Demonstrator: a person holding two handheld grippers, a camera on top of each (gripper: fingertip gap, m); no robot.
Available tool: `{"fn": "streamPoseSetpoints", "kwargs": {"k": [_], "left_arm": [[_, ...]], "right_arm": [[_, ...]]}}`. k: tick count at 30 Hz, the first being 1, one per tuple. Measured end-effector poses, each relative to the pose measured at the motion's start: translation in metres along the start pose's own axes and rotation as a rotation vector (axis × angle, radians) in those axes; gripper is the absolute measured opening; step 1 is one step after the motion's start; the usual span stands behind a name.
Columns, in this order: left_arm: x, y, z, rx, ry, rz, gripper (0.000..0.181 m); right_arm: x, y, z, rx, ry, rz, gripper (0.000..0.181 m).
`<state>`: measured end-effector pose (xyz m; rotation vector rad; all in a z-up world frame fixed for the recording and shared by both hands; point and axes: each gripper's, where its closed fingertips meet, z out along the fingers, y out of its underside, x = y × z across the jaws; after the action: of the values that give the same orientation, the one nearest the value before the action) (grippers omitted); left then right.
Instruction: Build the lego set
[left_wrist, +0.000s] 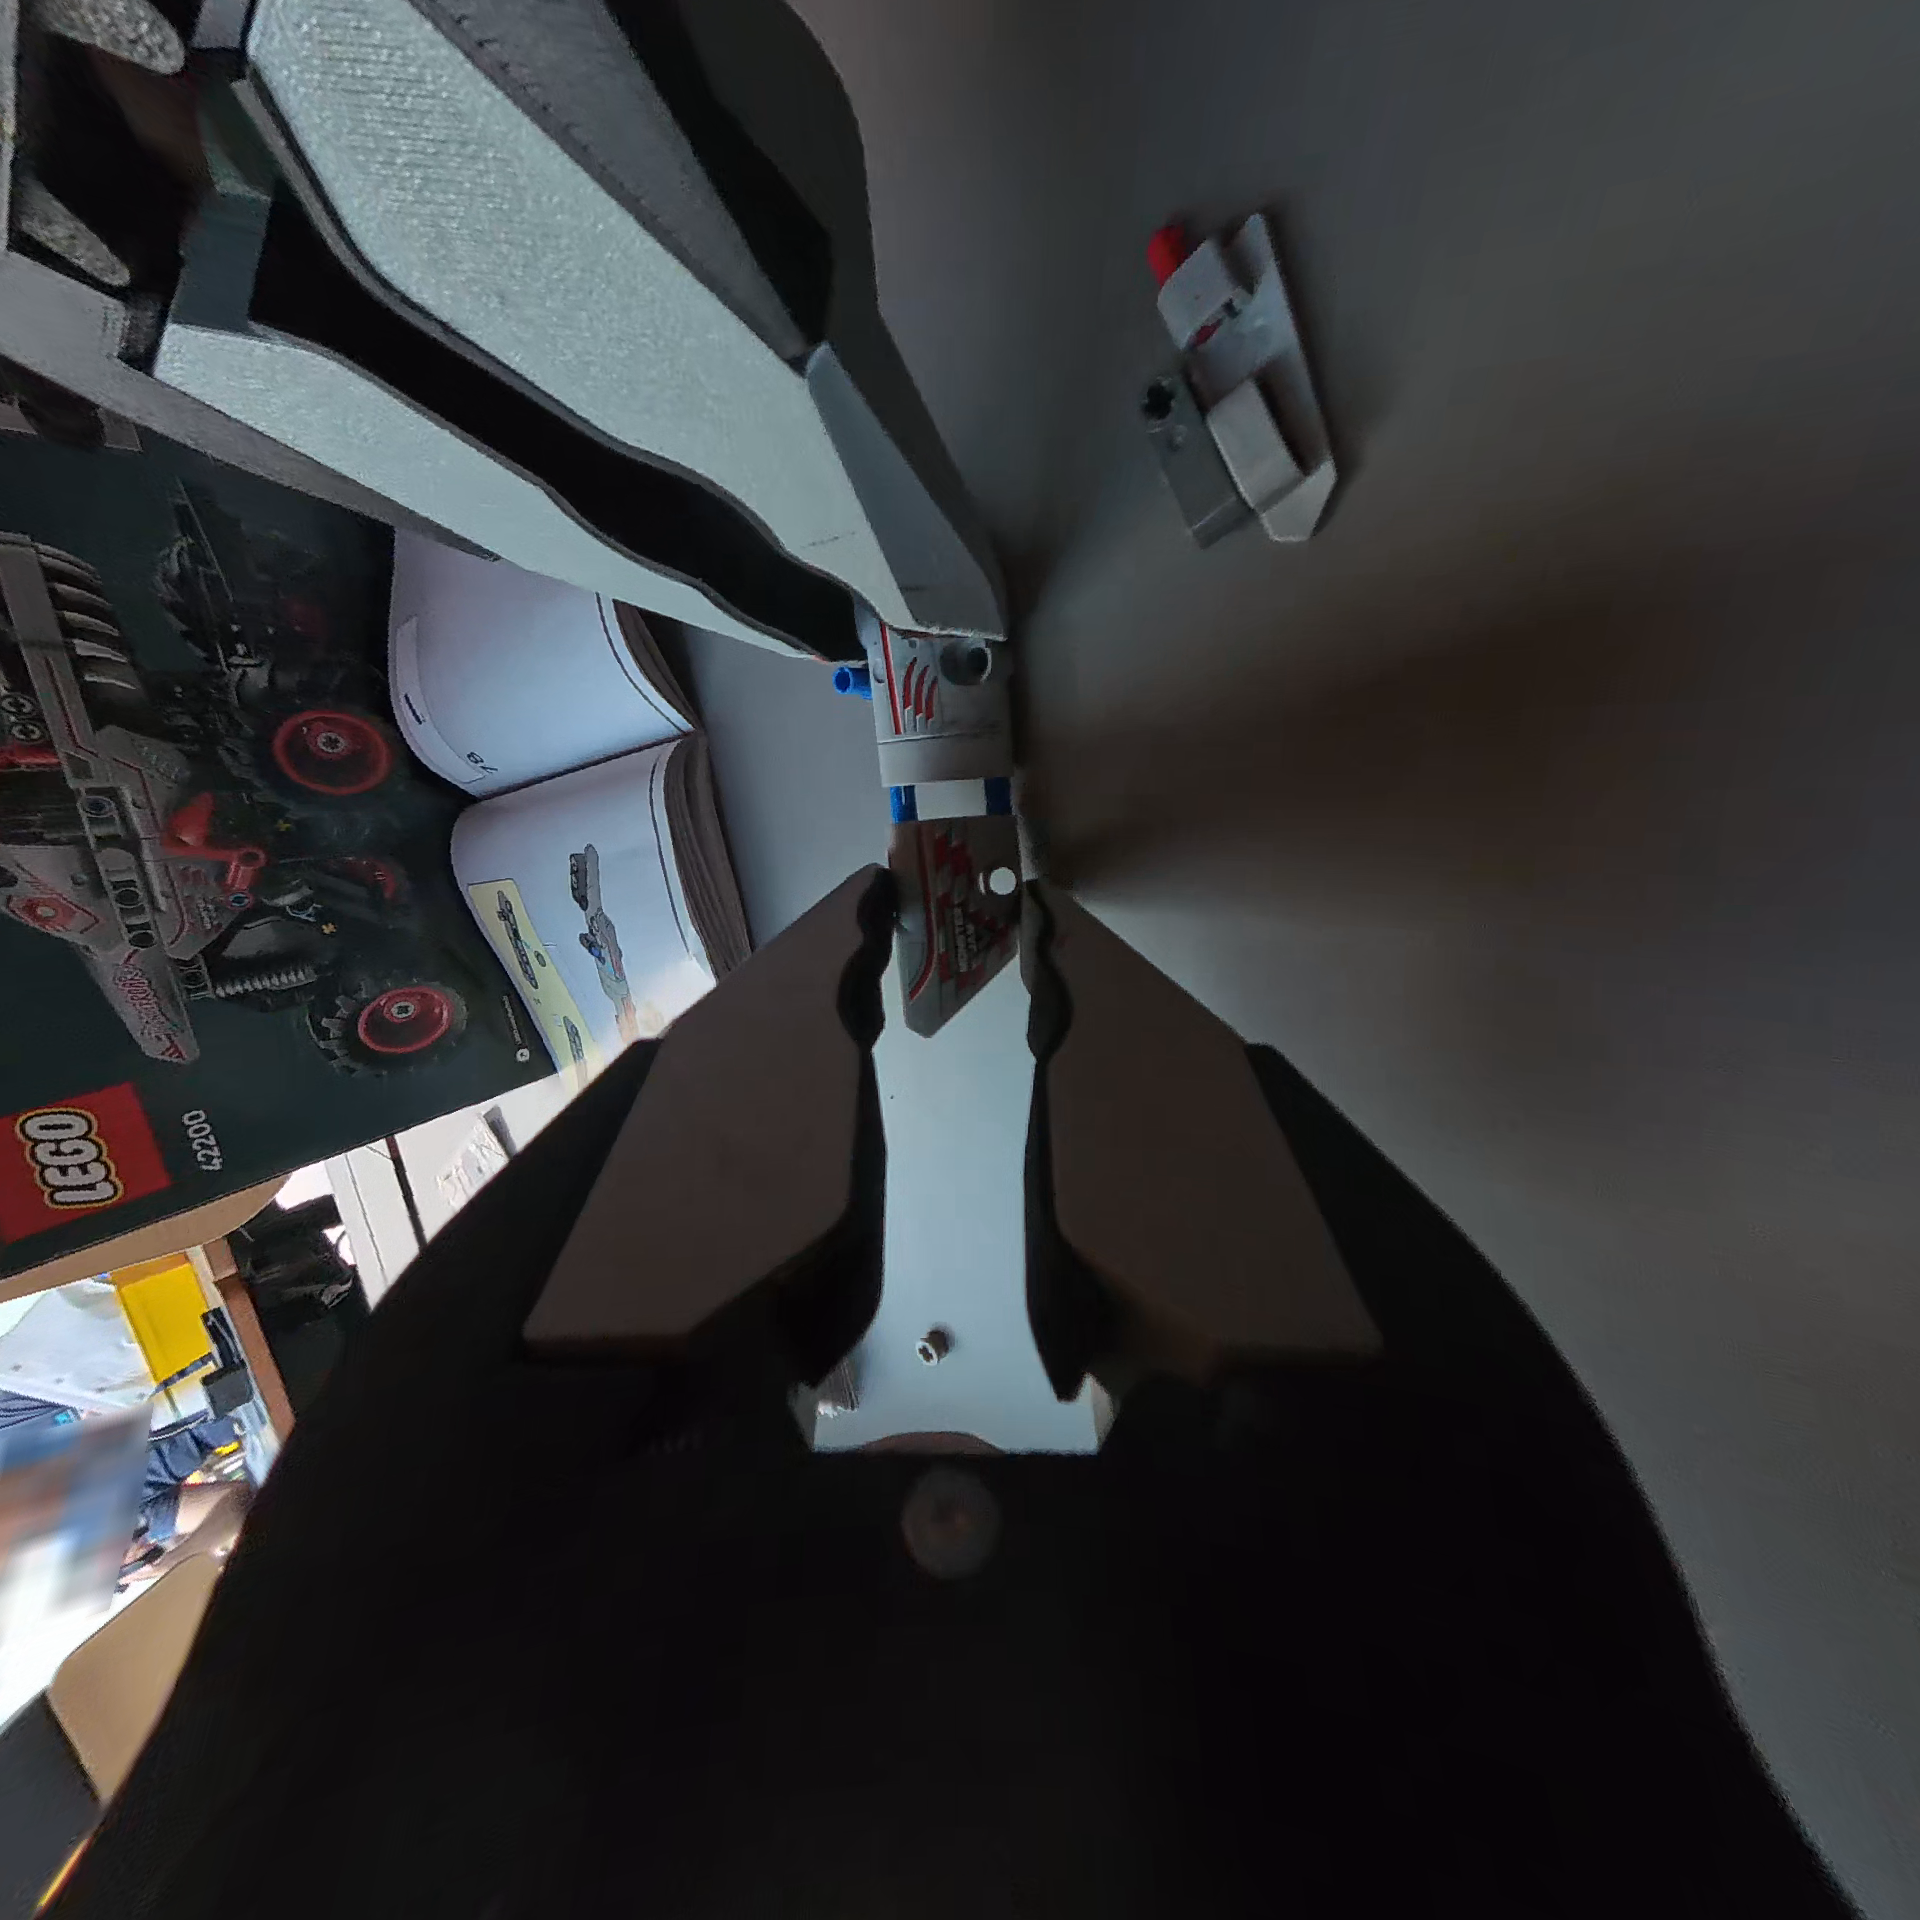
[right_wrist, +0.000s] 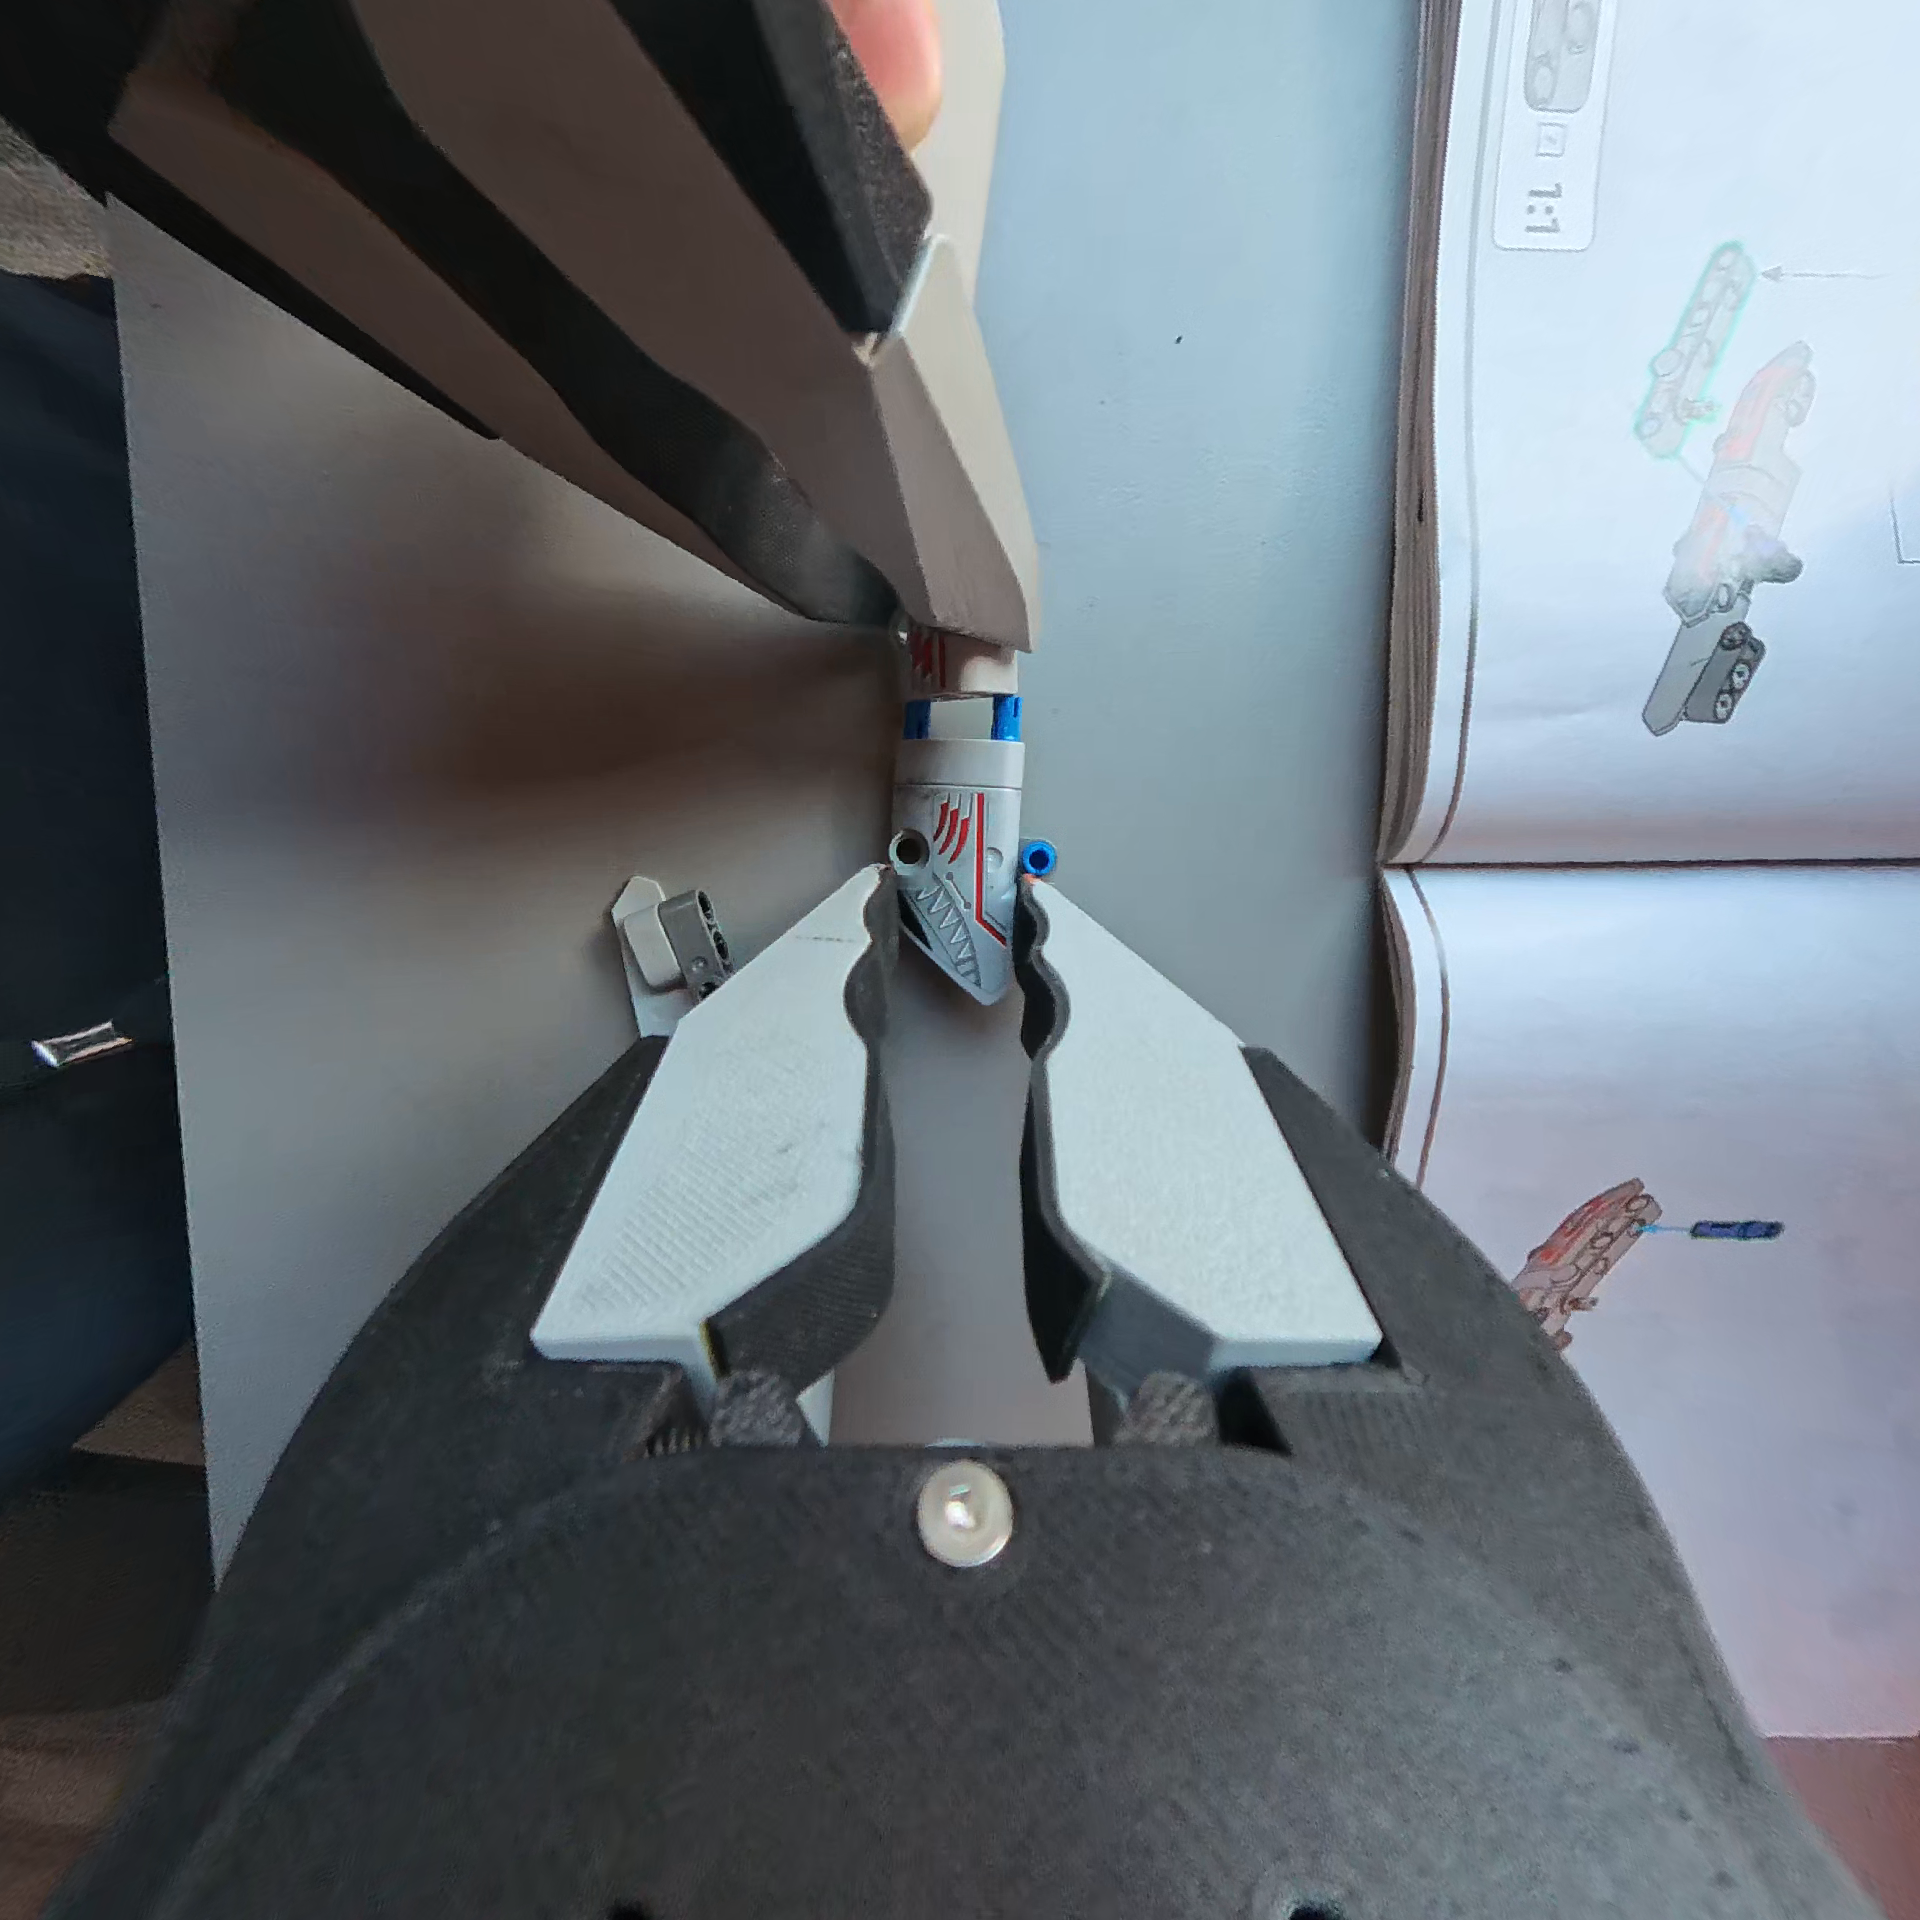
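Between both pairs of fingers, held above the grey table (left_wrist: 1507, 935): one long lego assembly (left_wrist: 945, 727), each end pinched by a gripper.

Left wrist view: left gripper (left_wrist: 958, 925) pinched on the grey panel with the red chequered sticker, fingertips (left_wrist: 873, 914) touching its sides. Farther along, pale collar, blue pins (left_wrist: 850, 681) poking out sideways, then the second stickered panel, gripped by the right gripper (left_wrist: 914, 613) coming in from upper left. Separate grey sub-assembly (left_wrist: 1236, 384) with a red tip lying well apart on the table. Open instruction booklet (left_wrist: 582, 790) and lego box (left_wrist: 187, 831) off to the left.

Right wrist view: right gripper (right_wrist: 956, 925) clamped on the pointed panel with tooth and red stripe markings; a blue pin end (right_wrist: 1037, 858) just beside the right fingertip. Left gripper (right_wrist: 935, 613) gripping the opposite end from above. Blue connectors still visible in a gap at the middle, so the two halves probably not fully seated. Small grey piece (right_wrist: 675, 945) resting on the table to the left; booklet page (right_wrist: 1662, 520) to the right.

To do this well: keep both ends on one straight line, push squarely together along the pins, avoid twisting. Grip firm on the flat sides, clear of the protruding blue pin. Stop once the gap closes.
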<state>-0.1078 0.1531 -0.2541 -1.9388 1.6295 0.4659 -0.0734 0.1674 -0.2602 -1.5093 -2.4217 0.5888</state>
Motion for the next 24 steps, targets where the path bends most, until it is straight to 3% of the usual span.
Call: {"fn": "streamPoseSetpoints", "kwargs": {"k": [10,13,20,24], "left_arm": [[0.0044,0.0023,-0.0019,0.028,0.085,-0.217,0.021],[0.0036,0.0012,-0.0009,-0.012,0.099,-0.209,0.021],[-0.0015,0.0007,-0.0001,-0.071,-0.029,-0.039,0.021],[0.0006,0.0031,-0.0008,-0.055,0.011,-0.113,0.021]], "right_arm": [[-0.0007,-0.0024,0.0003,-0.025,0.078,-0.102,0.018],[-0.0004,-0.0008,-0.0003,-0.054,0.077,-0.105,0.018],[0.0022,0.0011,0.0001,-0.075,0.002,-0.08,0.018],[0.0044,-0.002,0.0025,-0.001,0.03,-0.079,0.021]]}}
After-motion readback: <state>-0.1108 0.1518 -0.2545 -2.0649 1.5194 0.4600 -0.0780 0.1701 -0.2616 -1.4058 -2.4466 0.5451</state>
